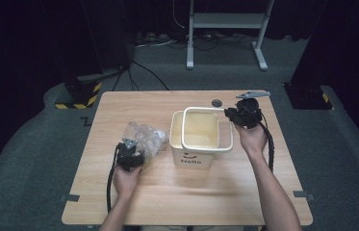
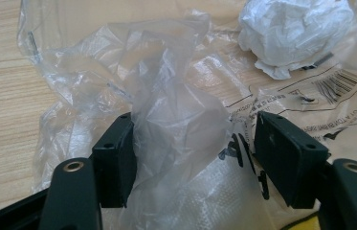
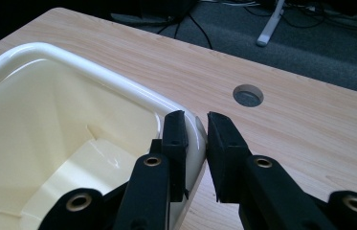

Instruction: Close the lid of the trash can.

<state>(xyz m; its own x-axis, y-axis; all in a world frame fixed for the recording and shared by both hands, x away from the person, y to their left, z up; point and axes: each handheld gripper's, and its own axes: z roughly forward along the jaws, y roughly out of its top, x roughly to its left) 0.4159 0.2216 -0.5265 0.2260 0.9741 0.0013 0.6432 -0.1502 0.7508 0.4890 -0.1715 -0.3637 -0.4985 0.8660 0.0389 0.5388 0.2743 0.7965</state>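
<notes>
Right gripper (image 3: 196, 125): two black jaws straddle the cream bin's rim (image 3: 118, 81), one jaw inside the bin, one outside, pads tight against the rim wall at a rounded corner. Bin interior pale yellow, flat folded liner or card on the bottom (image 3: 85, 167). Wooden table (image 3: 310, 143) beyond, round cable hole (image 3: 248, 95) just past the jaws. Grey floor, cables and a stand leg (image 3: 269, 24) behind.

On the table (image 1: 167, 192), the plastic bag (image 1: 143, 137) lies just left of the bin (image 1: 194, 156).

Wooden table (image 1: 186, 192), grey stand (image 1: 225, 21)
</notes>
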